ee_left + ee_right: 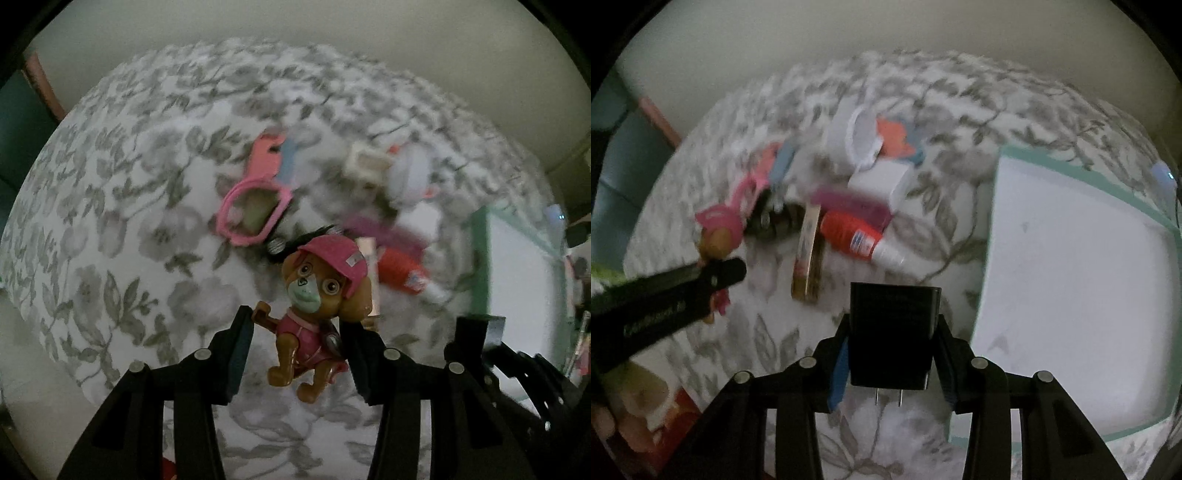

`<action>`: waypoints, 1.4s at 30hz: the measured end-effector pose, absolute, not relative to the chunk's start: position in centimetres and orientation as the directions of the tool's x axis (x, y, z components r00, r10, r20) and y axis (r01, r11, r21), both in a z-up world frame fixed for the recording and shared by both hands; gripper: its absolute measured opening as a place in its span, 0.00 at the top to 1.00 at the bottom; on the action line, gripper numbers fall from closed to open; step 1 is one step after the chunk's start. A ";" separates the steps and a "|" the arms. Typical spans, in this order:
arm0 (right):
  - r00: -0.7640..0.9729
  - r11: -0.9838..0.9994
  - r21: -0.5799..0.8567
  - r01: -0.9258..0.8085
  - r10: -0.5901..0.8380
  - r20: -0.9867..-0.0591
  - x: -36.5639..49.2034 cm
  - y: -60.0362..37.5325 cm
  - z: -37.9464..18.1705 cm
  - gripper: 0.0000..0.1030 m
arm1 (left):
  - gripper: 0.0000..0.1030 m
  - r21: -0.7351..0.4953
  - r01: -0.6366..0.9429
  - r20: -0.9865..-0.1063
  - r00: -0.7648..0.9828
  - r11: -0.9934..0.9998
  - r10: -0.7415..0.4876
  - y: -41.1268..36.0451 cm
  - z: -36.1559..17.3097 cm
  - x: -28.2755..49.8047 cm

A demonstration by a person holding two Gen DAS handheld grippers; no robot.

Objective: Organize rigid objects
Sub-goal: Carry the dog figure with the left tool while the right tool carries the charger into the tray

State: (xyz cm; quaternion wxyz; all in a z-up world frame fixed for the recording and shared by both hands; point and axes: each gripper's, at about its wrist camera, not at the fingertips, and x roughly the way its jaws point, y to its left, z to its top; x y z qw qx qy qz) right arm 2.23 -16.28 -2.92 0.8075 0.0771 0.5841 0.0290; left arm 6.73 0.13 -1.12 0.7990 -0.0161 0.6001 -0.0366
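Observation:
My left gripper [295, 325] is shut on a brown toy dog [317, 295] in a pink cap and pink suit, lifted above the floral cloth [110, 258]. From the right wrist view, the same toy dog [718, 230] shows at the tip of the left gripper's black finger [724, 273]. My right gripper [894, 321] is shut on a black plug adapter [892, 332] whose two metal prongs point back towards the camera. A white tray with a green rim [1004, 155] lies to its right.
A heap remains on the cloth: a pink goggle frame [253, 214], a red bottle with a white cap [849, 232], a flat wooden piece [809, 254], a purple item [849, 203], a white box [882, 181] and other blurred toys. A plain wall stands behind.

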 end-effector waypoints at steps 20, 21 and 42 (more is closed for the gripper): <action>0.325 0.846 0.069 0.528 -0.127 -0.937 0.1 -31.6 -3.1 0.58 | 0.52 -0.083 0.293 -0.961 0.231 0.953 -0.154 -16.4 -1.5 7.5; 0.318 0.834 0.055 0.548 -0.147 -0.936 -0.1 -32.5 -3.2 0.58 | 0.52 -0.079 0.305 -0.961 0.229 0.949 -0.154 -17.2 -1.8 7.5; 0.257 0.760 0.010 0.650 -0.207 -0.944 -0.6 -37.5 -5.0 0.58 | 0.51 -0.114 0.381 -0.968 0.163 0.917 -0.188 -23.0 -6.7 7.5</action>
